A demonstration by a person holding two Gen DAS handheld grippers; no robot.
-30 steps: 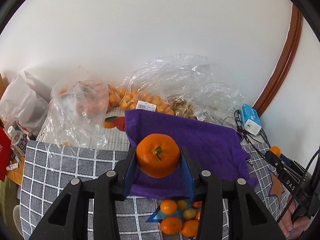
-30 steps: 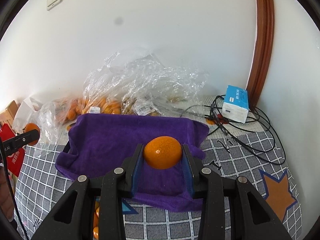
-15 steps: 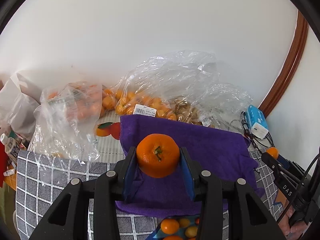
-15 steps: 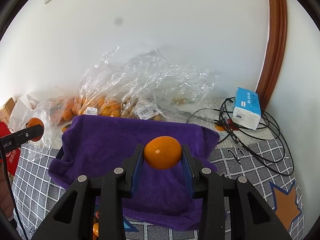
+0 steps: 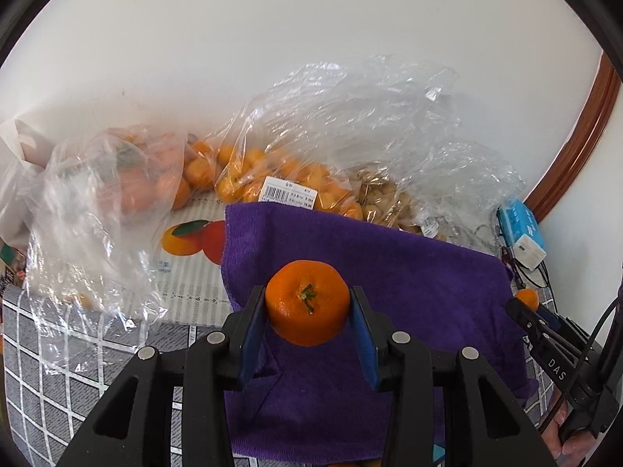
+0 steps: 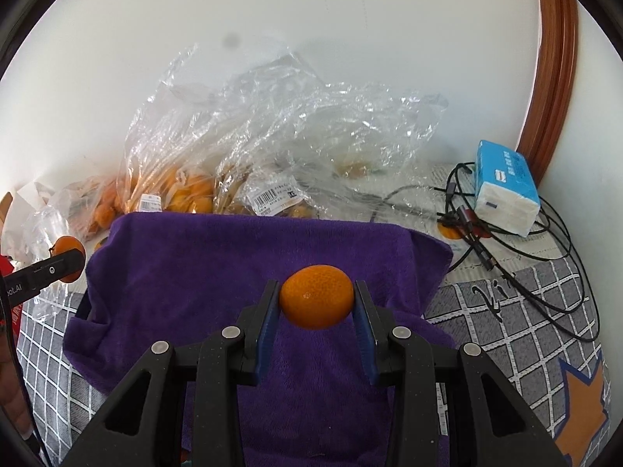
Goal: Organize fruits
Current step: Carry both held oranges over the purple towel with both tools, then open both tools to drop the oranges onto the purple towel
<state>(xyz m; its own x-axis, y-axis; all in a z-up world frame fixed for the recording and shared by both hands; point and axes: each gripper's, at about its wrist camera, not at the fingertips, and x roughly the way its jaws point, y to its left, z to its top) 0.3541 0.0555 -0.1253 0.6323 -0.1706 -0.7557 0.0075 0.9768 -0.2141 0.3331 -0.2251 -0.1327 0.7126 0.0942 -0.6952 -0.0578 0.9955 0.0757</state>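
My left gripper (image 5: 307, 307) is shut on a mandarin with a green stem (image 5: 307, 295) and holds it above the near left part of a purple towel (image 5: 409, 272). My right gripper (image 6: 316, 299) is shut on a second, smoother mandarin (image 6: 316, 290) above the middle of the same towel (image 6: 194, 264). The right gripper also shows at the right edge of the left wrist view (image 5: 525, 303). The left gripper shows at the left edge of the right wrist view (image 6: 66, 251).
Clear plastic bags of mandarins (image 5: 272, 179) lie against the white wall behind the towel; they also show in the right wrist view (image 6: 187, 194). A blue tissue pack (image 6: 506, 186) and black cables (image 6: 506, 241) lie at the right. A grey checked tablecloth (image 6: 525, 303) covers the table.
Both grippers have moved forward over the purple towel, each still holding its mandarin. The loose fruits near the front edge have dropped out of the left wrist view.
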